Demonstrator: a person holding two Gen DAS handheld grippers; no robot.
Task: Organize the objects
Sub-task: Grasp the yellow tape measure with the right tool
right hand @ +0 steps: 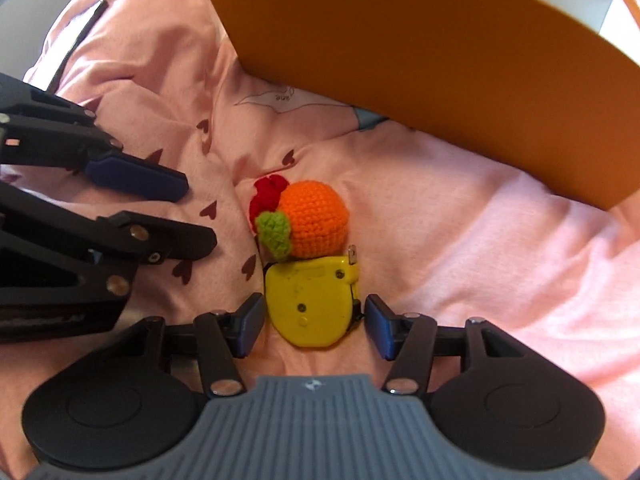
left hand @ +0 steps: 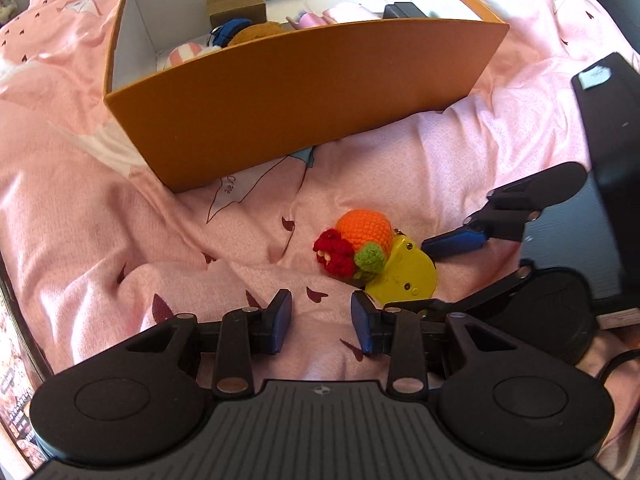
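Observation:
A yellow tape measure [right hand: 310,306] lies flat on the pink quilt, and a crocheted orange toy [right hand: 316,220] with a red flower and a green leaf rests against its far end. In the right wrist view my right gripper [right hand: 314,322] points steeply down and straddles the tape measure; its jaws are open, with a thin gap at each blue pad. My left gripper [left hand: 321,316] hangs open over bare quilt just left of the tape measure [left hand: 404,274] and the toy [left hand: 362,234], nothing between its fingers. The left wrist view shows the right gripper [left hand: 426,276] coming in from the right.
An orange cardboard box [left hand: 300,92] stands on the quilt [left hand: 120,208] just behind the toy, open on top. It holds a brown carton [left hand: 236,6], a blue item, a pink striped ball and other small things. The bed's edge runs down the far left.

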